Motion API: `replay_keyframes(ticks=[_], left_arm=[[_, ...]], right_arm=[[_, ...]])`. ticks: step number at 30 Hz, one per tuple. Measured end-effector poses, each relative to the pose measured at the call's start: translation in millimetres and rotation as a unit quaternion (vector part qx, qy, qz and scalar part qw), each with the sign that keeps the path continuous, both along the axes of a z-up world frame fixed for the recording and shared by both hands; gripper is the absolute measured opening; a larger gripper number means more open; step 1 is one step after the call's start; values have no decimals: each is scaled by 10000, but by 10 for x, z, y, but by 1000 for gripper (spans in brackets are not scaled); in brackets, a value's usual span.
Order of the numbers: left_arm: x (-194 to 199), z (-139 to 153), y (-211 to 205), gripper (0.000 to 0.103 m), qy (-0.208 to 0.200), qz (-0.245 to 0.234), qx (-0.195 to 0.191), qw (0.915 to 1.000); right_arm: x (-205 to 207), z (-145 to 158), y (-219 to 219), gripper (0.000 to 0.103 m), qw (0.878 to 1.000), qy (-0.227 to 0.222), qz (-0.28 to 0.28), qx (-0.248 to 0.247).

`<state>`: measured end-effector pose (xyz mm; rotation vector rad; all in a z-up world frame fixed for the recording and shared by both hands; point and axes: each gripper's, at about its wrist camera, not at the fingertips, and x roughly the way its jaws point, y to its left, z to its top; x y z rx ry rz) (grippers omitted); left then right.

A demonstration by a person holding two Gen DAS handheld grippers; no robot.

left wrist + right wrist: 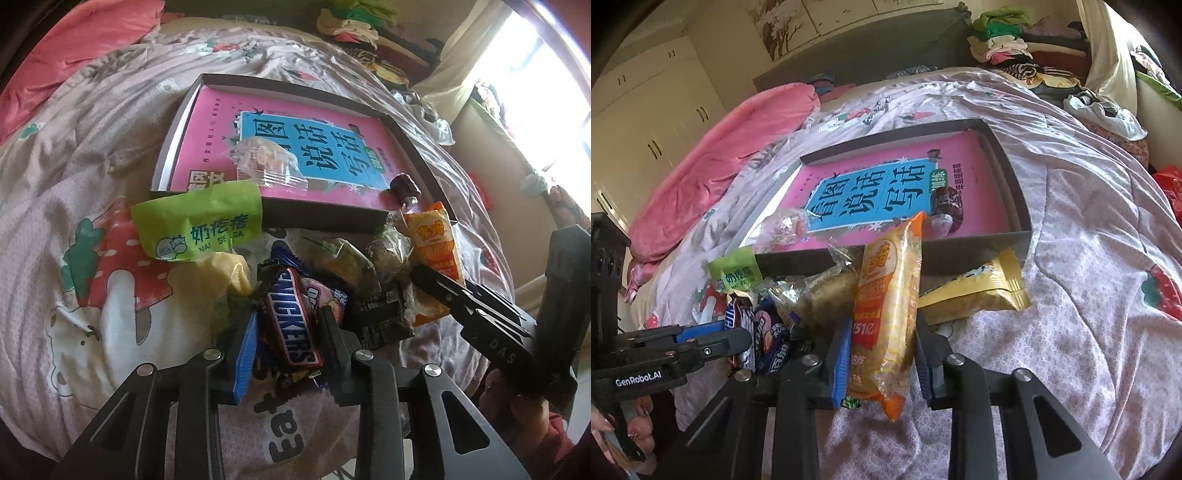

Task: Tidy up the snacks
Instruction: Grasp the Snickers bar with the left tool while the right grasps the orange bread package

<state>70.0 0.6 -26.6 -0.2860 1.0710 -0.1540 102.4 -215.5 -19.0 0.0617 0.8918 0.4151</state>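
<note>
A pile of wrapped snacks lies on the bed in front of a shallow dark box (280, 80) that holds a pink book (221, 122). My left gripper (288, 332) is shut on a Snickers bar (291, 317) at the near side of the pile. My right gripper (882, 354) is shut on a long orange snack pack (886, 295), which tilts up toward the box (1015, 177). The orange pack (434, 243) also shows at the pile's right in the left wrist view. Inside the box lie a clear-wrapped sweet (266, 162) and a dark-wrapped one (404, 186).
A green pouch (199, 225) leans at the box's near left corner. A gold pack (975, 291) lies right of the orange one. The floral quilt (1089, 258) spreads all around, with a pink duvet (720, 158) at the left and stacked clothes (1015, 40) behind.
</note>
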Motion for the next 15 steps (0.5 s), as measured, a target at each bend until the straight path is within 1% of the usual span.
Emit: replay_keyframes(ticks=[4, 6, 10, 15], left_arm=[[-12, 21, -5, 32, -32, -16, 28, 10000], [-9, 23, -18, 30, -43, -55, 33, 10000], [-21, 55, -21, 30, -77, -69, 8, 9999], [-44, 123, 15, 29, -176, -47, -57, 9998]], right_arm=[[-3, 23, -35, 29, 10000, -25, -35, 85], [-12, 55, -65, 28, 9998, -94, -84, 125], [-28, 114, -119, 26, 9994, -224, -149, 215], [-19, 138, -138, 26, 9991, -283, -181, 244]])
